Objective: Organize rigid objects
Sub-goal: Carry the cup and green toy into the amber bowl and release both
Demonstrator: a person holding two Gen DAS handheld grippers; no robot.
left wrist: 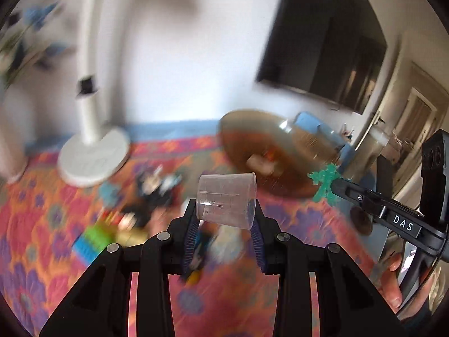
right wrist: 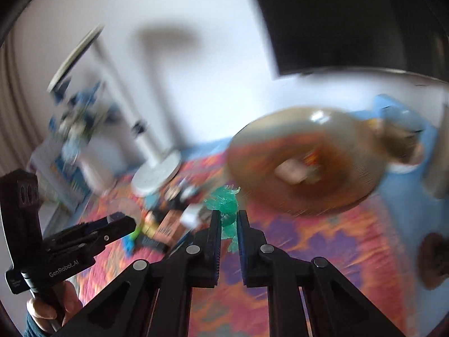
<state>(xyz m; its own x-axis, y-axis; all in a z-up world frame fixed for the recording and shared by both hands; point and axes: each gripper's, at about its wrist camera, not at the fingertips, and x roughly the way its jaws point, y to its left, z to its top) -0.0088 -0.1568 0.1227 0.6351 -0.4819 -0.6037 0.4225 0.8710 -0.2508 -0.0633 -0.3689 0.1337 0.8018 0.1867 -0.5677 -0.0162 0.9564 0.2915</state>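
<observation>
Clear plastic cup (left wrist: 226, 200): light, thin-walled, likely slippery; left gripper (left wrist: 226, 226) jaws clamp its walls. Green toy (right wrist: 226, 206): light, likely brittle; right gripper (right wrist: 228, 234) jaws pinch its middle.

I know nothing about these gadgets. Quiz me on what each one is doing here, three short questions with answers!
1. True or false: the left gripper holds a clear plastic cup.
2. What colour is the spiky toy between the right gripper fingers?
3. The cup is: A) upright, B) tipped on its side.

Key: 1 true. 2 green. 3 B.
</observation>
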